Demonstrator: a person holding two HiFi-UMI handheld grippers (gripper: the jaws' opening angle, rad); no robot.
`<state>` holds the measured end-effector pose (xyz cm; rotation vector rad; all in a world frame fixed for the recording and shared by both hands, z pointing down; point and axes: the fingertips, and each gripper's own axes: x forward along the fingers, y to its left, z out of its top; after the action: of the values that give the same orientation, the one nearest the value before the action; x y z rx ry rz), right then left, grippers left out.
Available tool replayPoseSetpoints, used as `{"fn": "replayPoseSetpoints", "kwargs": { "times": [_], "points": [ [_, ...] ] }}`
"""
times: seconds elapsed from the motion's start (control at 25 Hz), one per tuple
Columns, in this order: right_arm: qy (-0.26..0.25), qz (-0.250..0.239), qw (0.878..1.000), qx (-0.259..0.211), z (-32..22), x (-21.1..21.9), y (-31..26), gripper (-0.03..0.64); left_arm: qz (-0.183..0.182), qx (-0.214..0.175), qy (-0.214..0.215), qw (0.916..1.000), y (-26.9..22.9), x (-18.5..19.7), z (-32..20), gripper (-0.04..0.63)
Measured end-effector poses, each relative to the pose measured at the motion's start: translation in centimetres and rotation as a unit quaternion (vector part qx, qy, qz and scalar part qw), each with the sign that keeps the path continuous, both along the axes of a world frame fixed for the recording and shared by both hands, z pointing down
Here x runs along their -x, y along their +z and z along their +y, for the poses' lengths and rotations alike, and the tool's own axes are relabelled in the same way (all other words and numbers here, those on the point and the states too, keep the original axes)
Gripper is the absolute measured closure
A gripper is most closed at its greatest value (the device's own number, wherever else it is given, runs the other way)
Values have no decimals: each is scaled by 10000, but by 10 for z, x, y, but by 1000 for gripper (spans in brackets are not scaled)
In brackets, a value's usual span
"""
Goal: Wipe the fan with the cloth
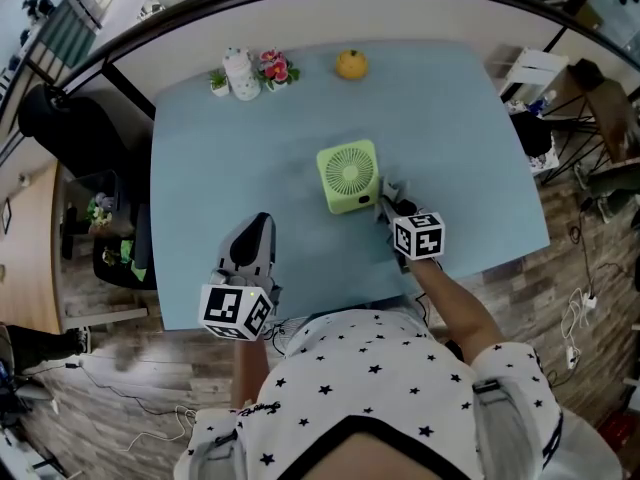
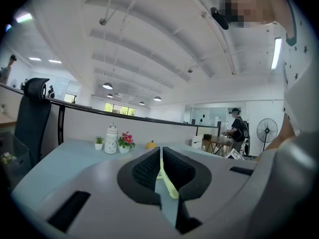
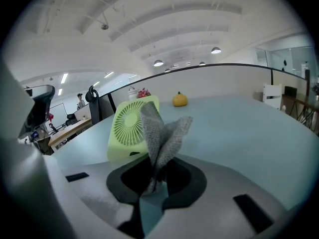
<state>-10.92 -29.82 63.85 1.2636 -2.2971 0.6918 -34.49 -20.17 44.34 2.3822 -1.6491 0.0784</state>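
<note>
Left gripper (image 1: 261, 220), right gripper (image 1: 386, 194): jaws together

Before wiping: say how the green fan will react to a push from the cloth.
The fan looks like thin plastic, so probably light and apt to slide. It stands upright on its bottom edge, so a high push from the cloth may tip it.

Bare table (image 1: 225, 168) lies open left of and beyond the fan (image 1: 349, 176); small ornaments (image 1: 241, 74) line the far edge.

The right gripper (image 1: 389, 206) holds the cloth (image 1: 391, 187) just beside the green fan (image 1: 349, 176) on the blue table (image 1: 200, 168).
</note>
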Motion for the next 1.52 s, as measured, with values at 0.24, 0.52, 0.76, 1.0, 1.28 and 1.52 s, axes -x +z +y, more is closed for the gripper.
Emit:
{"fn": "replayPoseSetpoints", "kwargs": {
  "times": [0.24, 0.52, 0.76, 1.0, 1.28, 1.52],
  "points": [
    [-56, -128, 9999, 39, 0, 3, -1, 566, 5, -3, -21, 10000, 0, -5, -4, 555],
    [-119, -813, 9958, -393, -12, 10, -56, 567, -33, -26, -70, 10000, -3, -15, -13, 555],
    [-757, -1268, 9816, -1208, -3, 32, -133, 567, -113, -15, -86, 9999, -9, -27, -19, 555],
    [-1052, -1802, 9682, -1377, 9, 47, -172, 567, -213, -41, -248, 9995, -20, -29, -17, 555],
    [-1554, -2012, 9575, -1362, 20, 64, -184, 571, -212, -46, -517, 9984, -22, -30, -9, 555],
    [-1728, -2178, 9518, -1295, 23, 71, -188, 571, -240, -29, -710, 9972, -21, -28, -3, 555]
  ]
}}
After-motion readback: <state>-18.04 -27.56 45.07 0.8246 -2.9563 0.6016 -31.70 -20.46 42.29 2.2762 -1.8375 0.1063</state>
